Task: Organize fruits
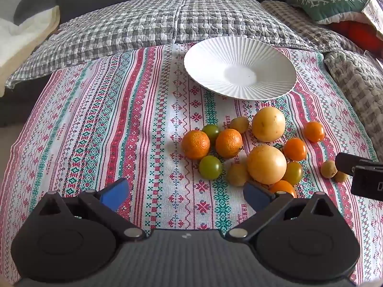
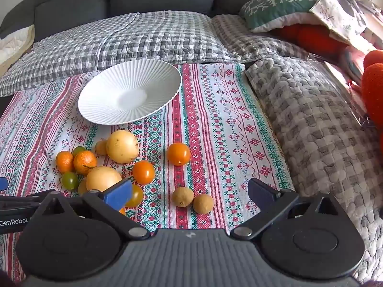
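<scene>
Left gripper [image 1: 184, 192]: jaws spread wide, holding nothing; it hangs over the cloth [image 1: 95, 131], its right finger just in front of the fruit cluster.
Right gripper [image 2: 190, 192]: jaws spread wide, holding nothing; the two brown fruits lie between its fingers, just ahead of them.
Plate [image 1: 239, 55]: white, ribbed, bare of fruit, on the far part of the cloth beyond the fruit.
Big yellow fruits [image 1: 266, 164]: two, one nearer the left gripper, the other [image 1: 268, 124] nearer the plate.
Mandarins [image 1: 195, 144]: two side by side at the left of the cluster, the second [image 1: 228, 143] touching a green tomato [image 1: 211, 131] behind them.
Green tomato, near [image 1: 210, 167]: just in front of the mandarins, closest loose fruit to the gap in the left gripper.
Orange tomatoes [image 2: 178, 154]: one apart from the cluster on the right, another [image 2: 143, 172] just beside the near yellow fruit.
Brown fruits [image 2: 183, 196]: two small ones, touching or nearly so [image 2: 203, 203], apart from the cluster.
Cloth: patterned red, green and white, carrying all the fruit and the plate.
Quilt [image 2: 148, 35]: grey checked, behind the plate.
</scene>
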A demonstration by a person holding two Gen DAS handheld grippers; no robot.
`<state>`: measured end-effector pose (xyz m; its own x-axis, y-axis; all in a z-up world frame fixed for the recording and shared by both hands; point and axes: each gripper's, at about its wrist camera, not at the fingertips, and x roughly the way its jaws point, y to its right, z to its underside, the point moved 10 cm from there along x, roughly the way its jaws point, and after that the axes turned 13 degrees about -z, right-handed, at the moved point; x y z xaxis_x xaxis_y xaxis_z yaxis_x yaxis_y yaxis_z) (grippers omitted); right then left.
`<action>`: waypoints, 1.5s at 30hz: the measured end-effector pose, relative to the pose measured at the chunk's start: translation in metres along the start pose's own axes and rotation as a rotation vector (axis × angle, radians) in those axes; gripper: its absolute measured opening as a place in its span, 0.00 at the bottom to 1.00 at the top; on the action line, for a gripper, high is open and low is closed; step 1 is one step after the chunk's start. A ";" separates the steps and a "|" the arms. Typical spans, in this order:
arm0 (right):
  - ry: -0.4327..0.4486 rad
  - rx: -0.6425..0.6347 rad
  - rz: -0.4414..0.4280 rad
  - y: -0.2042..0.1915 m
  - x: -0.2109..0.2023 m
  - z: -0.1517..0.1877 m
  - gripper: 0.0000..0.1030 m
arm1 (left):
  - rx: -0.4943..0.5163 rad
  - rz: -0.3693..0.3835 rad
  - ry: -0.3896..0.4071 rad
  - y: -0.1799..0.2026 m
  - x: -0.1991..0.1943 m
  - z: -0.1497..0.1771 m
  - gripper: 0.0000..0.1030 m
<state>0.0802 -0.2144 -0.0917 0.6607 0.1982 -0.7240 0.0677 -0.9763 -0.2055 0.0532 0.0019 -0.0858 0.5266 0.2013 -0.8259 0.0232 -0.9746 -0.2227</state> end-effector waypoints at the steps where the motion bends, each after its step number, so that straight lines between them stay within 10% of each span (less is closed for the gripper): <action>1: -0.008 0.004 -0.004 -0.001 0.001 0.001 1.00 | -0.009 0.011 -0.011 -0.002 0.001 0.000 0.94; 45: -0.003 -0.054 0.037 -0.008 0.006 0.002 1.00 | 0.020 0.004 0.044 0.002 0.000 0.003 0.94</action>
<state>0.0820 -0.2052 -0.0953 0.6616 0.1623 -0.7321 0.0841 -0.9862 -0.1426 0.0512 0.0003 -0.0879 0.5636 0.1926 -0.8033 0.0040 -0.9731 -0.2305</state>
